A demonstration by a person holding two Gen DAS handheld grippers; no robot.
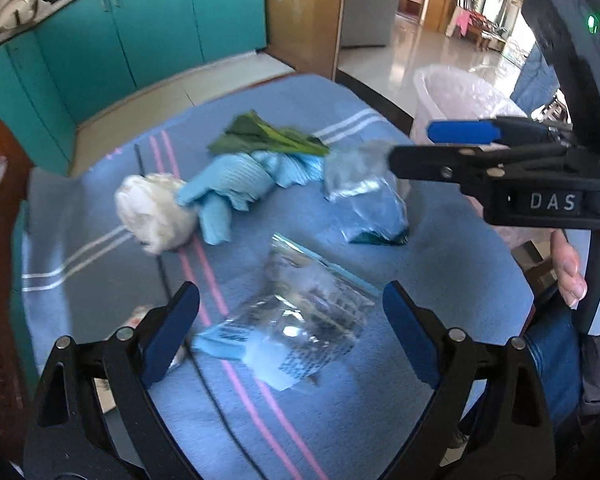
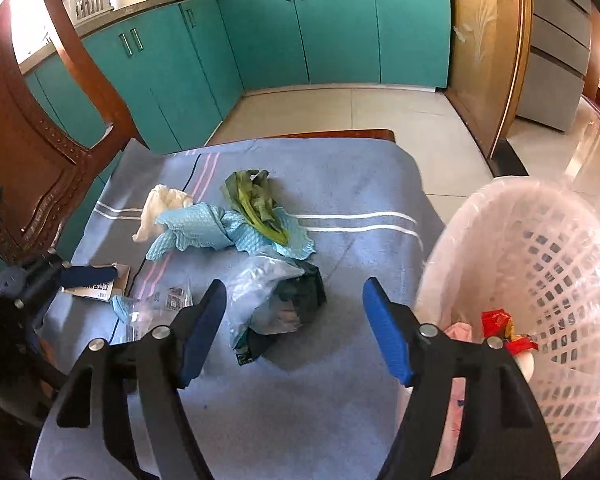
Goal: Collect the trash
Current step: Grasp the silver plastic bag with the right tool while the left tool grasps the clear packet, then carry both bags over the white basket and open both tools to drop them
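Note:
Trash lies on a blue cloth-covered table (image 2: 340,184): a clear plastic bag (image 1: 300,324) just ahead of my open left gripper (image 1: 290,332), a crumpled silver-and-dark wrapper (image 2: 278,300) ahead of my open right gripper (image 2: 296,328), a light blue cloth (image 2: 204,228), green vegetable leaves (image 2: 256,204) and a white crumpled tissue (image 2: 160,208). The right gripper (image 1: 416,148) shows from the side in the left wrist view, above the wrapper (image 1: 364,196). A white lined trash basket (image 2: 540,272) stands at the table's right edge, holding red wrappers (image 2: 504,328).
A carved wooden chair (image 2: 32,128) stands at the table's left. Teal kitchen cabinets (image 2: 300,24) run along the back. A small printed card (image 2: 96,284) lies near the left gripper (image 2: 76,276). A tiled floor lies beyond the table.

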